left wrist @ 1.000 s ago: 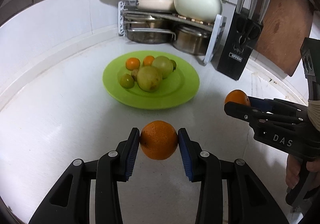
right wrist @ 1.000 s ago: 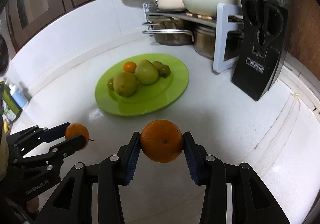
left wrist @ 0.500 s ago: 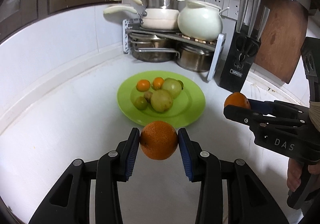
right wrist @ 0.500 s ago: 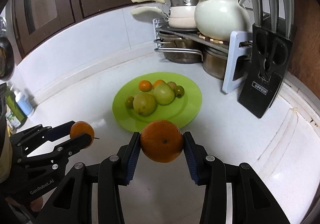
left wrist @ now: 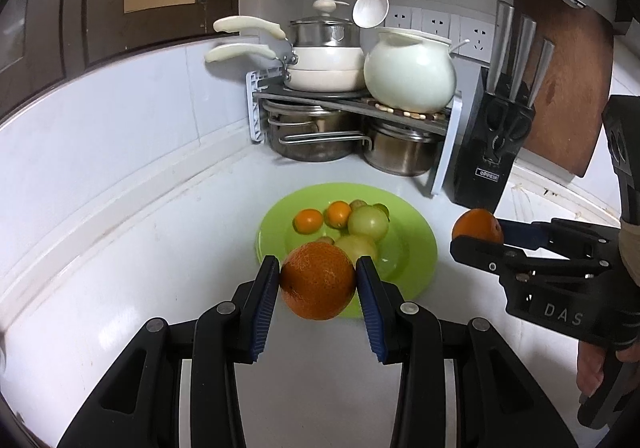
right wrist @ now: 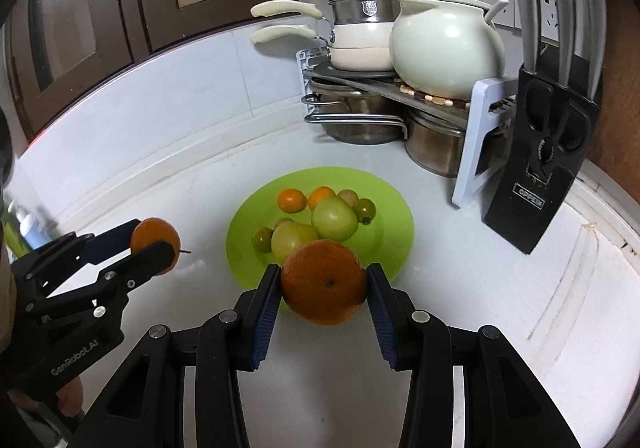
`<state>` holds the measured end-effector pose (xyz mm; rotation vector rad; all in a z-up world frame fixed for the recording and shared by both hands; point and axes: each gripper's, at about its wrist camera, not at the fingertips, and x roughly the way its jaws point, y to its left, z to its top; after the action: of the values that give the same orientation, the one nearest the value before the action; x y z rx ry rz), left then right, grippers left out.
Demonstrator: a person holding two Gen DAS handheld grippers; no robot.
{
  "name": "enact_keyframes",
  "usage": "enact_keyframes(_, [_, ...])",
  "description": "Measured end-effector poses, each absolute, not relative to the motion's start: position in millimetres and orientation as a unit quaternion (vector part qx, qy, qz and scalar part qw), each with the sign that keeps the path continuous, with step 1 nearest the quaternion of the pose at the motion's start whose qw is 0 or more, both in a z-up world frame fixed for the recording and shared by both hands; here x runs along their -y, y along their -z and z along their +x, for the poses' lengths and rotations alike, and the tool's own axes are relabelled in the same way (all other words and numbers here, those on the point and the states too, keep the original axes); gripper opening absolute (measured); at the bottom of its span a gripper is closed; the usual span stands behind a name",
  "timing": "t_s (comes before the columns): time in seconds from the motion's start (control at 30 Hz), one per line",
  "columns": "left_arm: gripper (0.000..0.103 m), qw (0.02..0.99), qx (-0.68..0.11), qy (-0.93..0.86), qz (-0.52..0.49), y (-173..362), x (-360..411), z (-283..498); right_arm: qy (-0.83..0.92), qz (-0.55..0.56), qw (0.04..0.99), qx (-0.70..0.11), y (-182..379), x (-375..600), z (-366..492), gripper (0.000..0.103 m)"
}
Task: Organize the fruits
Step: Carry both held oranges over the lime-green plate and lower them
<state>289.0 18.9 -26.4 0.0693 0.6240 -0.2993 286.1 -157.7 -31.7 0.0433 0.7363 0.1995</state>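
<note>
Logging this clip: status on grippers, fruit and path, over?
Left gripper shut on one orange, right gripper shut on another orange. Green plate ahead, already holding fruit. Nothing in the way.

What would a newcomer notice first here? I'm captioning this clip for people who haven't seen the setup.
Two oranges held in mid-air: the left hand-held gripper clamps one orange, the right hand-held gripper another orange, both above the white counter. Just beyond them sits a bright green plate of green and small orange fruits, in front of the pot rack.

pot rack (left wrist: 442, 152), knife block (left wrist: 490, 156), cutting board (left wrist: 568, 80)
</note>
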Motion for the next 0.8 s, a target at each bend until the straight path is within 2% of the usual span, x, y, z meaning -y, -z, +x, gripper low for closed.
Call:
enact_keyframes(0.4, [0.039, 0.933, -0.321, 0.157, 0.04, 38.1, -20.9, 344.3, -0.074, 0.017, 0.924, -0.375, 40.7, 148.9, 327.2, 0.044])
enact_keyframes(0.8, [0.039, 0.924, -0.345, 0.154, 0.055, 65.7, -8.6, 397.5, -0.062, 0.021, 0.907, -0.416, 74.1, 155.2, 364.9, 0.044])
